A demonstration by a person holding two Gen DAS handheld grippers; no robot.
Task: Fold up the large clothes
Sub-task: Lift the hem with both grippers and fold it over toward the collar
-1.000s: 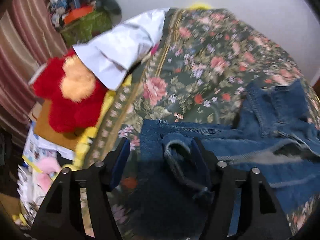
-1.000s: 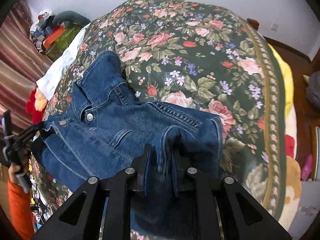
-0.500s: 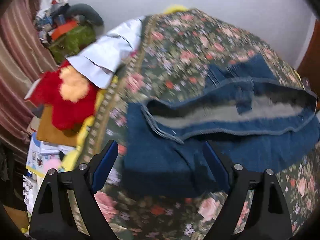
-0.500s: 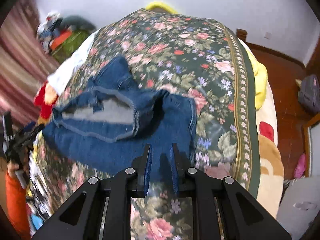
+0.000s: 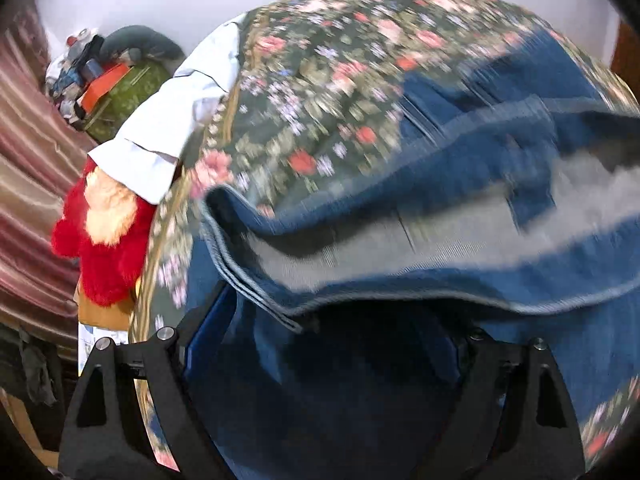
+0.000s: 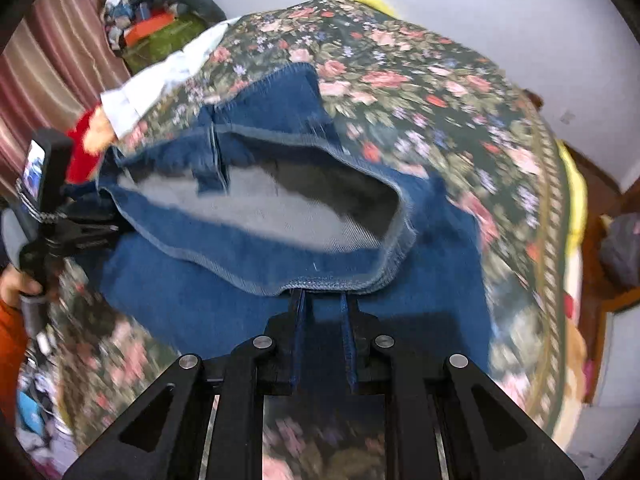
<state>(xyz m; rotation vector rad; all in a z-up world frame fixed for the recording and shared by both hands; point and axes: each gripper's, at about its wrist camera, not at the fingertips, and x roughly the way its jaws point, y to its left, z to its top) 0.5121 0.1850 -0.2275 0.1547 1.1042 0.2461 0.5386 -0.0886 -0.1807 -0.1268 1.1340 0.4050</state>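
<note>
Jeans (image 6: 280, 264) hanging over the floral bedspread (image 6: 440, 92), right gripper (image 6: 322, 308) pinching the waistband edge, left gripper (image 5: 320, 344) spread wide around denim: that side is risking slipping, sagging unevenly.

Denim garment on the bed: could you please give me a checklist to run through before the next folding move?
1. Right tool grips the denim garment: ok, jaws narrow on the stitched hem.
2. Left tool grips the garment: not ok, jaws spread wide, with the cloth only lying between them.
3. Garment lies flat: not ok, it gapes open and its grey inside shows.
4. Bare floral bedspread beyond the garment to lay it on: ok.
5. White cloth clear of the garment: ok, it lies apart at the bed's edge.
6. Layers lined up: cannot tell, both views are blurred.
</note>
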